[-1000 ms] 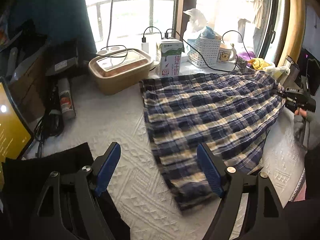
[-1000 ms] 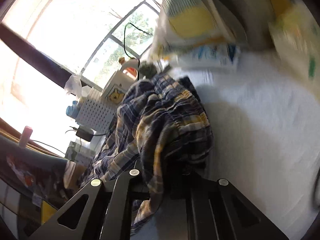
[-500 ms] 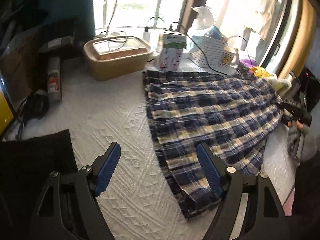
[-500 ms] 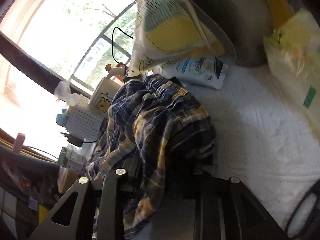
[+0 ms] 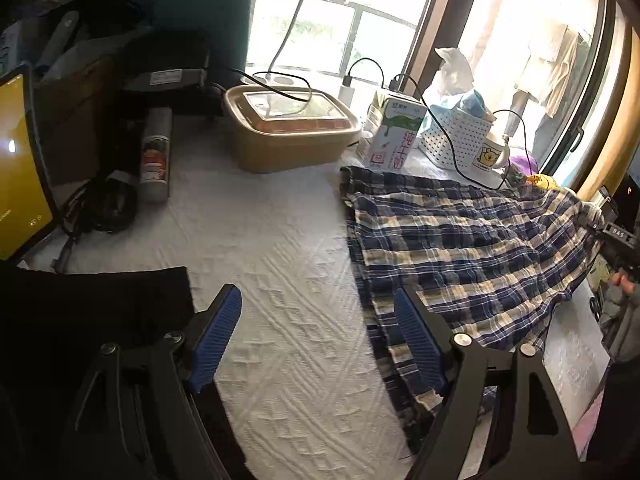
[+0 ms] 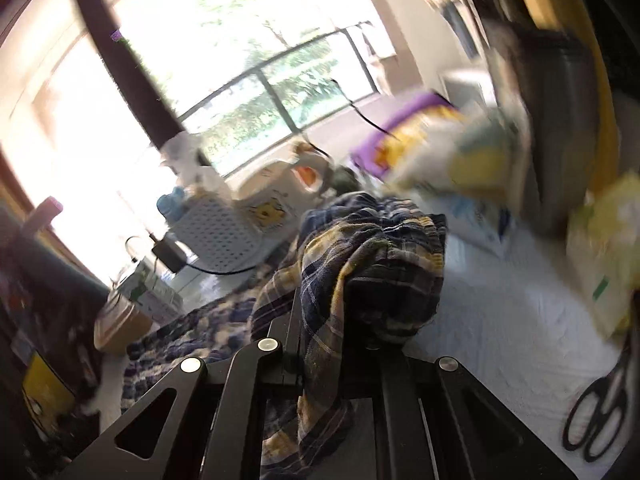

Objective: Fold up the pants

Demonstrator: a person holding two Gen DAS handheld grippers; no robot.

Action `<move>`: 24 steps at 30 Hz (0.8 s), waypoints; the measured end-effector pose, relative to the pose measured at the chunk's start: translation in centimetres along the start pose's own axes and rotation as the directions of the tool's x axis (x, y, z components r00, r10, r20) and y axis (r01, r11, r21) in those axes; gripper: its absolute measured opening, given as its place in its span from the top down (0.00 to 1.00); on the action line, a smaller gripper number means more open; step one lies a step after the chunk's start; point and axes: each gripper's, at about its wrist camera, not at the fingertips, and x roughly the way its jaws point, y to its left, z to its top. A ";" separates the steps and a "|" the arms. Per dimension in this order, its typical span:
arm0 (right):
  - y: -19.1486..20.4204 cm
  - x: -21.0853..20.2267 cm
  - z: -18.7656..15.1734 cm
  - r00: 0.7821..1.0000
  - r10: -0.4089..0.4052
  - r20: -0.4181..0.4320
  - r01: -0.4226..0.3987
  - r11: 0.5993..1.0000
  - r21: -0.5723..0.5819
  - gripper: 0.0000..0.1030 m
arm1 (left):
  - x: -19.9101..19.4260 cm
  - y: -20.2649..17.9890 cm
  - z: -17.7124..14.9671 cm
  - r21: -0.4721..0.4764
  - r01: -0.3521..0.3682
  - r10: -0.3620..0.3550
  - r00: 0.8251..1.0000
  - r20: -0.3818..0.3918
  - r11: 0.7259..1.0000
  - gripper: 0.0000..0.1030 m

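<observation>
Blue, white and yellow plaid pants (image 5: 460, 240) lie spread on the white textured bed cover (image 5: 280, 264). My left gripper (image 5: 316, 340) hovers open over the cover at the pants' near left edge; its right blue pad (image 5: 416, 344) overlaps that edge and nothing sits between the pads. At the far right my right gripper (image 5: 596, 224) holds the pants' end raised off the cover. In the right wrist view the bunched plaid cloth (image 6: 372, 248) drapes over the right gripper (image 6: 340, 320), whose jaws are closing with the cloth between them; the fingertips are hidden.
Along the window stand a tan lidded box (image 5: 288, 136), a milk carton (image 5: 394, 136), a white basket (image 5: 452, 140) and a mug (image 5: 490, 156), with cables. A spray can (image 5: 156, 152), a tablet (image 5: 20, 160) and black cloth (image 5: 92, 304) sit left. Scissors (image 6: 596, 412) lie right.
My right gripper has risen and rolled with the pants' end in it, lifting that end off the cover. My left gripper has shifted a little and rolled, still open.
</observation>
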 end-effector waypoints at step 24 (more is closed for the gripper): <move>26.3 5.5 -13.9 0.965 0.095 -0.245 -0.234 0.735 -0.636 0.90 | -2.9 3.7 -1.6 -0.018 -0.006 0.007 1.000 0.017 1.000 0.24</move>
